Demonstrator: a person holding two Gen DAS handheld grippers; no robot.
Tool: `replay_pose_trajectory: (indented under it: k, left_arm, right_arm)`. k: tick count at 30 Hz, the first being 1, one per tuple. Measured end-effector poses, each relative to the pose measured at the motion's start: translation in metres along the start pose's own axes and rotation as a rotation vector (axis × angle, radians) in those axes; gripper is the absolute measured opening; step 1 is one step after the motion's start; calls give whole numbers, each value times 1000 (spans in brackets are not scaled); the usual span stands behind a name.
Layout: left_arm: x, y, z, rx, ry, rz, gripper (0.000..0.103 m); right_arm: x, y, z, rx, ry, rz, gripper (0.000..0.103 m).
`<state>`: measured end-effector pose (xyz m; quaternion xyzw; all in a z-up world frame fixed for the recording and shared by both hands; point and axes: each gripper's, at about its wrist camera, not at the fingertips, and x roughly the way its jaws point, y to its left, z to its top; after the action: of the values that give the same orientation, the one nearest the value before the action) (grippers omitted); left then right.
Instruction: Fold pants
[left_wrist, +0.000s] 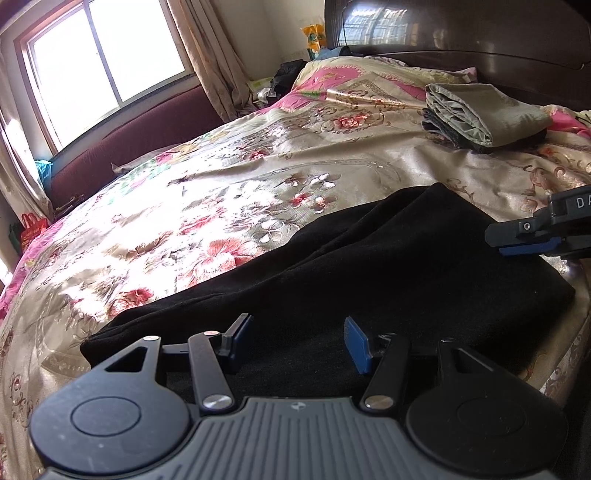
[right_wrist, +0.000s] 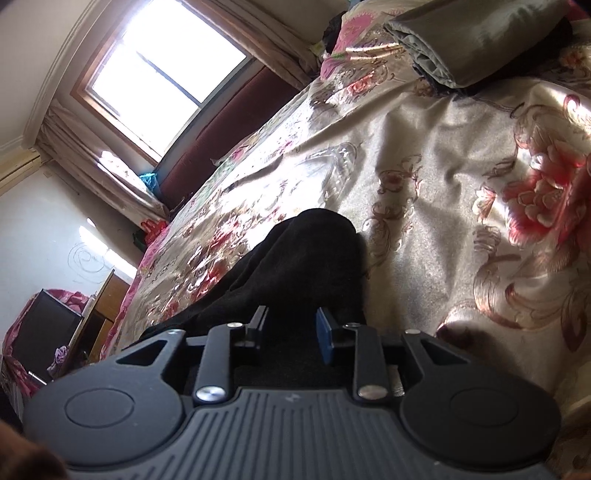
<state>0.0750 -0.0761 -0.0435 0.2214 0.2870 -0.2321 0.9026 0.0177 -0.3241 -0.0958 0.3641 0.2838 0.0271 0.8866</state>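
Observation:
Black pants (left_wrist: 369, 266) lie folded on the floral bedspread (left_wrist: 221, 177), running from lower left to right. My left gripper (left_wrist: 299, 339) is open, just above the near edge of the pants, holding nothing. My right gripper (left_wrist: 517, 240) shows at the right edge over the pants' right end. In the right wrist view the right gripper (right_wrist: 291, 332) is open with the black pants (right_wrist: 306, 266) under and ahead of its fingers.
A stack of folded clothes with an olive-grey piece on top (left_wrist: 484, 110) sits near the dark headboard (left_wrist: 461, 33). A window (left_wrist: 103, 55), curtains and a maroon padded bench (left_wrist: 140, 144) lie beyond the bed's far side. Bed edge is at right.

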Motion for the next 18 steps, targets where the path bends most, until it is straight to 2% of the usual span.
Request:
replay_pose_trajectory:
  k: [3,6,9,11,16,18]
  left_arm:
    - [0,5,-2,12,-33,1,69]
    - [1,11,-5,5,-57,-37,69]
    - [11,15,-10,16,-42,-54,69]
    - [19,17,-17,12,-18,-66,69]
    - [15,20,-17,-23,-47,-123,69]
    - [16,16,-16,-21,-58,-151,69]
  right_arm:
    - [-7,4,9,-32,20,-10,30]
    - [-11,4,18,-73,18,-49,34]
    - [9,-2,26,-67,108,-38,35]
    - [17,-5,27,-125,142,-87,34]
    - [3,-16,29,-96,163,-60,34]
    - [-1,-14,27,-105,178,-29,38]
